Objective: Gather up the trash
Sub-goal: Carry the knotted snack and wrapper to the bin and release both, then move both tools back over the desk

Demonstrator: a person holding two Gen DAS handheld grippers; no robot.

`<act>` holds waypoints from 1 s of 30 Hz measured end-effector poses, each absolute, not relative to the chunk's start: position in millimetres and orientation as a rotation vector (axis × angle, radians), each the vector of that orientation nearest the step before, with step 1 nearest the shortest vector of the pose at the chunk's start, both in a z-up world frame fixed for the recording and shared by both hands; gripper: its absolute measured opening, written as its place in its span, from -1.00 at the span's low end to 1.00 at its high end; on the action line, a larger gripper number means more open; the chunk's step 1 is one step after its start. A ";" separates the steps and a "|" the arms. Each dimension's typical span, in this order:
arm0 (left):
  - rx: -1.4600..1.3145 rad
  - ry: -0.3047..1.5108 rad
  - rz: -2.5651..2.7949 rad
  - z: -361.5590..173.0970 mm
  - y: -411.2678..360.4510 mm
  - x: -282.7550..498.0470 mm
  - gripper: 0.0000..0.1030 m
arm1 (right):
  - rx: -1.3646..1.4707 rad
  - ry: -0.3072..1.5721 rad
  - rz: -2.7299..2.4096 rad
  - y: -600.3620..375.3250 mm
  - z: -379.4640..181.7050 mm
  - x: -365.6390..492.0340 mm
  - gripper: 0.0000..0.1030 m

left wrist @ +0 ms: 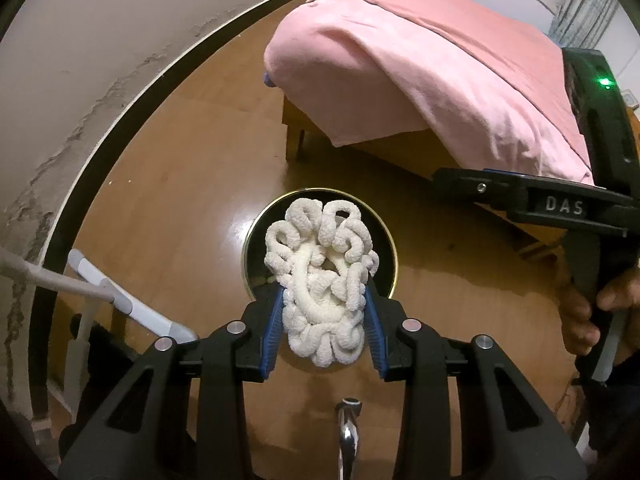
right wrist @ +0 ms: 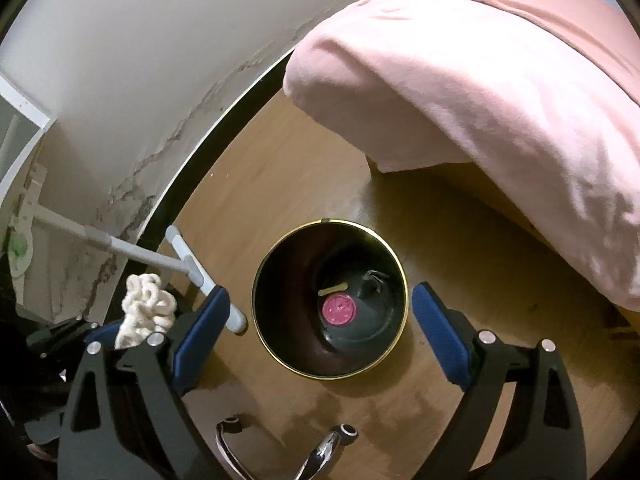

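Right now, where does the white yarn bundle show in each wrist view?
Left wrist: the yarn bundle sits centre, low in the frame, pinched between the left gripper's blue pads, in front of the bin.
Right wrist: the yarn bundle shows at the lower left, beyond the open right gripper.
Shared landmark: the gold-rimmed black bin on the wood floor, beside the pink-covered bed.

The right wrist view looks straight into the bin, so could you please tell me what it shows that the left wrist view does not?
Only the right wrist view shows the bin's inside: a round pink lid and a pale flat stick at the bottom.

Only the left wrist view shows the person's hand.

Both show the black gold-rimmed round bin, the white knotted chunky yarn bundle clamped in the left tongs, the pink bedspread and the wooden floor.
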State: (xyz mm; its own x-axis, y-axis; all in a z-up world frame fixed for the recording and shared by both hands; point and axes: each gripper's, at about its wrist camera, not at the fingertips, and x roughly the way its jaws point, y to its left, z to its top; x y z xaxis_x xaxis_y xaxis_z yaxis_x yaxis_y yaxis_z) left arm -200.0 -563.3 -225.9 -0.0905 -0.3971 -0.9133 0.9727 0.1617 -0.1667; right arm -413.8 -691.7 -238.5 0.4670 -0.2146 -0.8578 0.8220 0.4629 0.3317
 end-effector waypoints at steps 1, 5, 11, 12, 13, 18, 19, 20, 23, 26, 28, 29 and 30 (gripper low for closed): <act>0.707 1.087 -1.331 -225.4 -566.7 -201.9 -0.24 | 0.854 0.837 -0.745 -692.7 -236.1 -416.2 0.74; 0.685 1.051 -1.333 -218.6 -578.4 -207.0 0.44 | 0.859 0.805 -0.763 -697.3 -223.0 -424.1 0.74; 0.661 1.016 -1.337 -196.6 -577.6 -210.7 0.60 | 0.828 0.769 -0.779 -694.4 -199.4 -428.1 0.75; 0.659 1.002 -1.335 -190.3 -574.2 -210.5 0.67 | 0.815 0.767 -0.780 -692.6 -194.1 -427.6 0.75; 0.659 0.988 -1.328 -183.8 -570.7 -210.3 0.70 | 0.798 0.767 -0.780 -689.7 -188.1 -426.3 0.75; 0.628 0.910 -1.303 -130.3 -534.0 -202.1 0.70 | 0.701 0.761 -0.747 -669.6 -150.0 -408.9 0.75; 0.614 0.884 -1.299 -115.6 -521.0 -197.9 0.71 | 0.672 0.755 -0.730 -661.7 -137.8 -401.5 0.74; 0.602 0.862 -1.293 -102.8 -508.5 -194.1 0.71 | 0.646 0.752 -0.713 -654.3 -127.9 -393.9 0.75; 0.562 0.777 -1.230 -60.1 -456.7 -169.0 0.75 | 0.550 0.739 -0.630 -623.1 -92.7 -359.5 0.75; 0.525 0.720 -1.100 -27.2 -395.4 -128.7 0.76 | 0.450 0.734 -0.512 -583.9 -62.1 -311.8 0.74; 0.494 0.706 -0.984 -10.4 -345.2 -93.4 0.76 | 0.372 0.737 -0.418 -549.5 -45.4 -271.9 0.74; 0.478 0.706 -0.935 -4.9 -323.7 -78.0 0.76 | 0.343 0.739 -0.377 -533.9 -39.6 -254.9 0.74; 0.460 0.709 -0.870 1.2 -295.2 -57.6 0.76 | 0.314 0.745 -0.328 -515.5 -33.9 -235.1 0.74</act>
State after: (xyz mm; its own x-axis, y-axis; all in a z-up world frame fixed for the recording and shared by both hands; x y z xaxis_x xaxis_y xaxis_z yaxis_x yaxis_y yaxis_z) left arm -57.6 -295.2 1.2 0.4437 -0.5276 -0.7244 0.8159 0.5722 0.0831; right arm -235.1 -515.5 -33.9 0.6894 -0.1782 -0.7022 0.3975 0.9033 0.1611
